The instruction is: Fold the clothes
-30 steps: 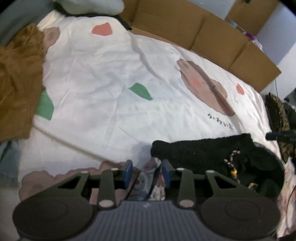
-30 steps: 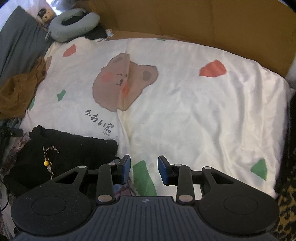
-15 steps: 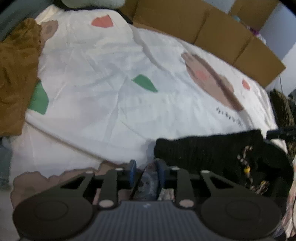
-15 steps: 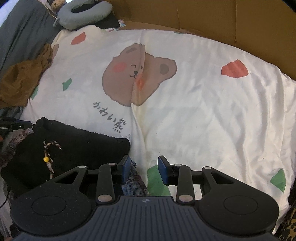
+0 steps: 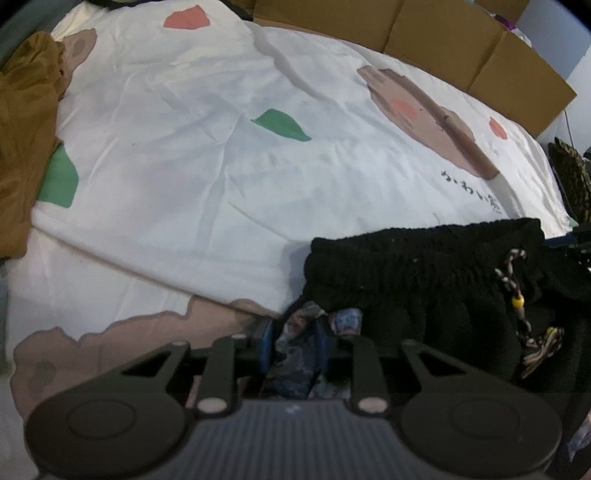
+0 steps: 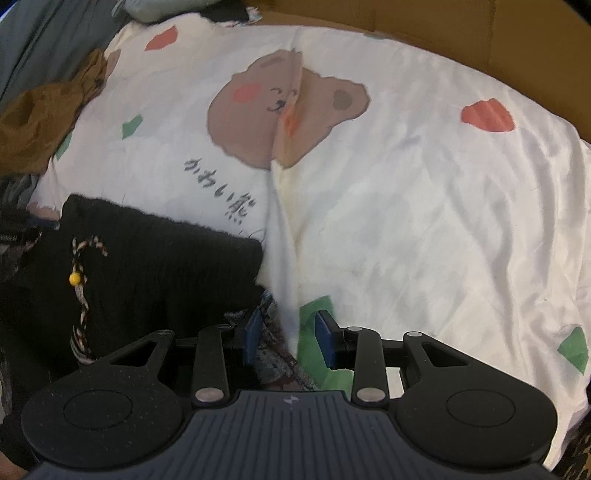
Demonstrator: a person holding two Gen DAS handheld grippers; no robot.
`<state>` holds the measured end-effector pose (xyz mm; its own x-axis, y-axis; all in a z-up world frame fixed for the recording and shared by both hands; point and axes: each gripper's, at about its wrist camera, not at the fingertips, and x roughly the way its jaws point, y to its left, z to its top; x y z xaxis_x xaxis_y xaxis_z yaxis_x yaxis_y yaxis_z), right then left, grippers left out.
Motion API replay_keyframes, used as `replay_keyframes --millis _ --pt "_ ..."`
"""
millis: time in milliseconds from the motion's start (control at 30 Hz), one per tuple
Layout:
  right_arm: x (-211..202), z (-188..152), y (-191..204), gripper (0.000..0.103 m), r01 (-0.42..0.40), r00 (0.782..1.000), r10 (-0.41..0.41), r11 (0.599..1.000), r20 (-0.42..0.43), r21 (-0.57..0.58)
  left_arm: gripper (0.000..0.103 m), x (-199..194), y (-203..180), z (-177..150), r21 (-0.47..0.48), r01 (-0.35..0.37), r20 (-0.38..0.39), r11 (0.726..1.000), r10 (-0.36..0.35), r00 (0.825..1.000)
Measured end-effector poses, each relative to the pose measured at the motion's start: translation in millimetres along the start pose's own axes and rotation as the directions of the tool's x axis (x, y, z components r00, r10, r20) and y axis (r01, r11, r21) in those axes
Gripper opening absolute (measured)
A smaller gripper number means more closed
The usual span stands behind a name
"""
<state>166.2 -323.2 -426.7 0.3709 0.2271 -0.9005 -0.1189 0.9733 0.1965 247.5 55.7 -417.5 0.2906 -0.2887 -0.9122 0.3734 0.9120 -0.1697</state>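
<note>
A black knit garment [image 5: 424, 273] with a striped drawstring and yellow bead [image 5: 519, 301] lies at the near edge of the bed; it also shows in the right wrist view [image 6: 147, 273]. A patterned dark cloth [image 5: 295, 350] lies under it. My left gripper [image 5: 293, 341] is shut on this patterned cloth, just left of the black garment's corner. My right gripper [image 6: 290, 334] is open, over the patterned cloth's edge [image 6: 273, 354] and the bedsheet, beside the black garment's right corner.
A white bedsheet [image 6: 406, 221] with a bear print covers the bed. A brown garment [image 5: 22, 140] is bunched at the far left. Cardboard panels [image 5: 461, 48] stand along the far side. A grey neck pillow [image 6: 162, 5] lies at the head.
My left gripper's jaws have closed from open onto the patterned cloth. Both grippers have moved forward a little along the bed.
</note>
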Motion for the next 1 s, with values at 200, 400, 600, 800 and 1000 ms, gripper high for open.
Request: replay_keyframes --millis 200,400,600,800,1000 --pt "-0.4 -3.3 11.5 0.039 -0.004 1.0 0.004 0.999 0.006 -0.052 0.006 -10.3 -3.8 2.1 0.03 -0.039 0.02 0.999 0.038 0.999" --pt "-2.9 -3.5 22.4 0.039 -0.021 0.999 0.024 0.995 0.036 -0.103 0.004 -35.4 -0.3 14.5 0.041 -0.074 0.083 0.996 0.07 0.994" --pt "-8.5 0.5 29.5 0.039 -0.025 0.995 0.04 0.986 0.089 -0.164 0.004 -46.7 0.3 13.7 0.039 -0.09 0.104 0.995 0.086 0.991" --pt "-22.9 7.1 16.4 0.033 -0.066 0.984 0.092 0.984 0.151 -0.168 0.004 -43.8 4.3 8.7 0.02 -0.08 0.094 0.997 0.078 0.992" --pt "-4.1 7.4 15.8 0.019 -0.058 0.993 0.081 0.967 0.082 -0.249 0.004 -39.7 6.2 8.7 0.015 -0.071 0.088 0.997 0.07 0.994"
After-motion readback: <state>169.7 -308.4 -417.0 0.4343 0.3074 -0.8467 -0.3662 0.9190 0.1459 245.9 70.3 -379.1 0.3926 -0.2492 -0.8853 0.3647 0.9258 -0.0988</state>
